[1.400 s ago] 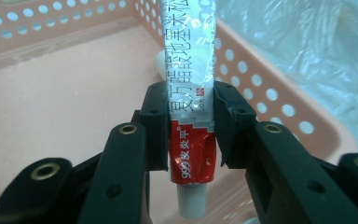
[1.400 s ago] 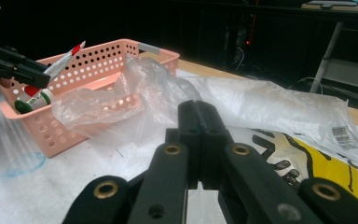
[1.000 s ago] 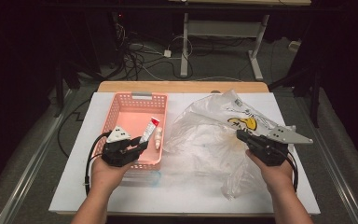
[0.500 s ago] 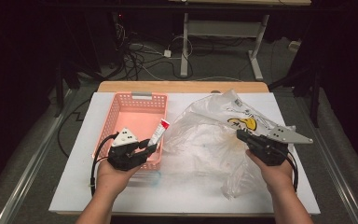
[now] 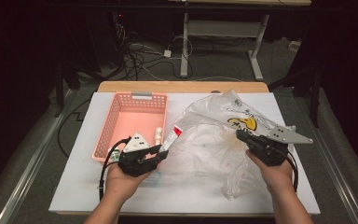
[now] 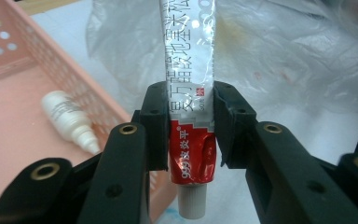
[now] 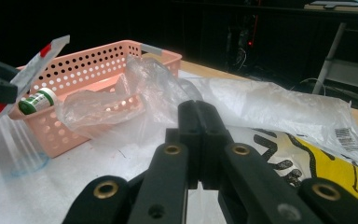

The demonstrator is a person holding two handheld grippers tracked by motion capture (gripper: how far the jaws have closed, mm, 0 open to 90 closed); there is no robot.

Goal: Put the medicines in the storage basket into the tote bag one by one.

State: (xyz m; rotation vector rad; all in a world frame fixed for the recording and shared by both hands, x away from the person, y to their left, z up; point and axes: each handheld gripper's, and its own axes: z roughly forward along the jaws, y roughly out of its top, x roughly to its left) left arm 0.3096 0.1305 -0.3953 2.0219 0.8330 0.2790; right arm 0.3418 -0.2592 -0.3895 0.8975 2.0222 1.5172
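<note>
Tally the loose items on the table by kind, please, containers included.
Pink basket: 1
Clear plastic bag: 1
Red-and-white ointment tube: 1
Small white bottle: 1
Green-capped bottle: 1
Total: 5

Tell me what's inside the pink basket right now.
Inside the pink basket, a small white bottle lies on its floor. The left gripper covers the near corner, so anything there is hidden.
</note>
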